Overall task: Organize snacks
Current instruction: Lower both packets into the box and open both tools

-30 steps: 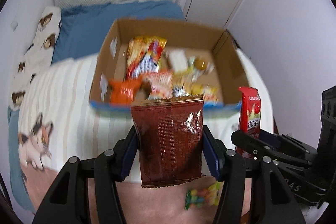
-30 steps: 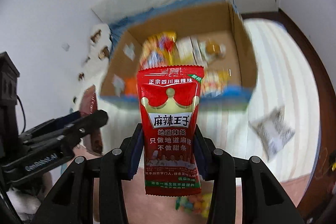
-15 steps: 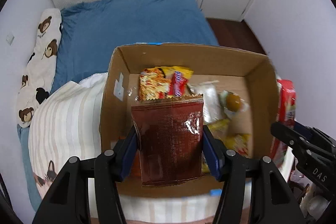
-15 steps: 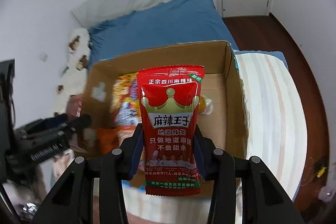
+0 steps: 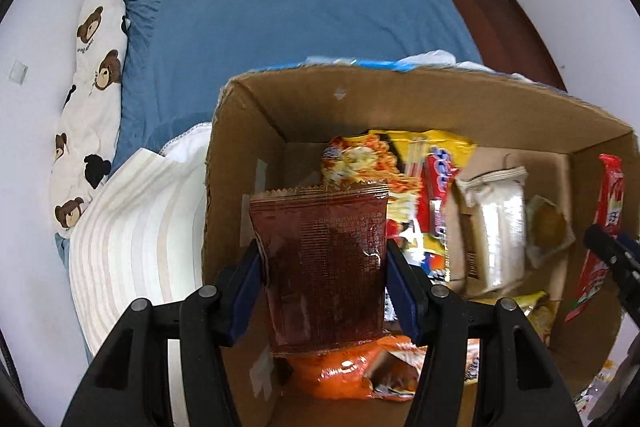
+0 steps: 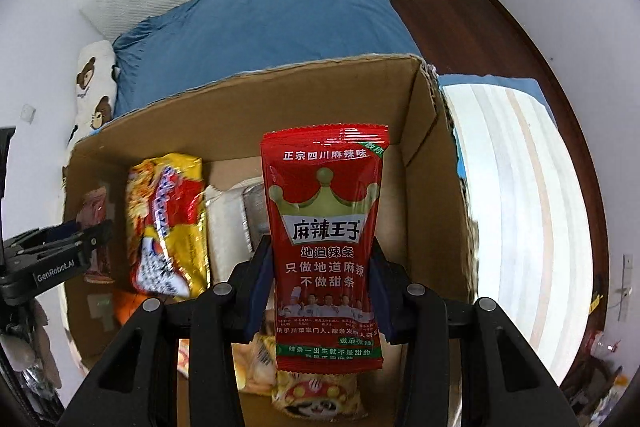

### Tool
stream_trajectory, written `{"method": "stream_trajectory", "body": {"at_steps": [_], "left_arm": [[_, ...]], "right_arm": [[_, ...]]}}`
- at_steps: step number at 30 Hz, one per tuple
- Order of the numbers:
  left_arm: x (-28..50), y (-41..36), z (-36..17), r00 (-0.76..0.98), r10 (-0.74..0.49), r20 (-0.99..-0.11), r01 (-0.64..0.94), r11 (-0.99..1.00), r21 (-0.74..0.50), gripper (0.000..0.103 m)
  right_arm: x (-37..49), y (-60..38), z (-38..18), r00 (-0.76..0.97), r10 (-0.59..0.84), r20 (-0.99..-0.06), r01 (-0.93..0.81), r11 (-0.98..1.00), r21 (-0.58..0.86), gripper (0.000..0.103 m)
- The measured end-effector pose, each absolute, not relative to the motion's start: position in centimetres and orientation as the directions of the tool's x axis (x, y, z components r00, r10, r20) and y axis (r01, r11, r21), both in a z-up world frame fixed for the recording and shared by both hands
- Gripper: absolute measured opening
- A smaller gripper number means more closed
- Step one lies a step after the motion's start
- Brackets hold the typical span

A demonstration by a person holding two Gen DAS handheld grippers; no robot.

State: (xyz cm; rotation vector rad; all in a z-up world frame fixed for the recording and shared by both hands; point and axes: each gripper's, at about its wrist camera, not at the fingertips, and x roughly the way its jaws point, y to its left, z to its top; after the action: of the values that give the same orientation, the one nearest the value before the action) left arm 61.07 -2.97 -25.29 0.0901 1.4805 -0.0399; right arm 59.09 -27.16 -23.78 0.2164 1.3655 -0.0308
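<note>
Over the open brown cardboard box on the bed I hold both grippers, each one clamped on a snack packet. Between the fingers of my left gripper a dark reddish-brown foil packet with fine print stands upright, pinched at both side edges by the blue pads, above the left part of the box. Between the fingers of my right gripper stands a glossy red packet with a pale green crown and white Chinese lettering, gripped the same way at its sides, above the right part of the box; from the left wrist view it shows as a red strip at the far right wall. Down inside the box lie a yellow and red noodle-print bag, a pale cream wrapped block, a small clear pouch with something brown-yellow in it and, near the front, a crumpled orange bag. Below my red packet a wrapper with a cartoon face sits at the front of the box. Beside the box are a cream striped blanket, a blue bedsheet and a white pillow printed with brown bears
</note>
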Motion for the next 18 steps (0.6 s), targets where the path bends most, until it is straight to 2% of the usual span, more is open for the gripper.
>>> {"method": "stream_trajectory", "body": {"at_steps": [2,4,7,9,12,18], "left_arm": [[61.1,-2.8,-25.8,0.083,0.012,-0.996,0.075,0.997,0.019,0.056],[61.2,-2.5,-26.3,0.072,-0.005,-0.997,0.063,0.998,-0.001,0.057],[61.3,-2.6,-26.3,0.072,-0.030,-0.997,0.058,0.998,-0.026,0.066],[61.3,-2.9,-26.2,0.068,-0.055,-0.996,0.067,0.996,-0.050,0.079],[60.9,-3.5,-25.9,0.071,-0.070,-0.995,0.079,0.995,-0.064,0.091],[60.4,-3.5,-25.1,0.086,-0.070,-0.994,0.069,0.996,-0.064,0.092]], "right_arm": [[59.3,-27.3,-23.9,0.214,0.093,-0.972,0.154,0.980,0.128,0.049],[59.8,-27.2,-24.2,0.209,0.092,-0.974,0.150,0.981,0.125,0.064],[60.1,-26.8,-24.2,0.212,0.087,-0.973,0.147,0.982,0.120,0.091],[60.1,-26.6,-24.1,0.210,0.089,-0.974,0.154,0.980,0.123,0.091],[60.0,-26.2,-24.1,0.202,0.075,-0.977,0.153,0.982,0.107,0.095],[59.0,-25.8,-23.9,0.196,0.062,-0.979,0.147,0.985,0.092,0.096]]}}
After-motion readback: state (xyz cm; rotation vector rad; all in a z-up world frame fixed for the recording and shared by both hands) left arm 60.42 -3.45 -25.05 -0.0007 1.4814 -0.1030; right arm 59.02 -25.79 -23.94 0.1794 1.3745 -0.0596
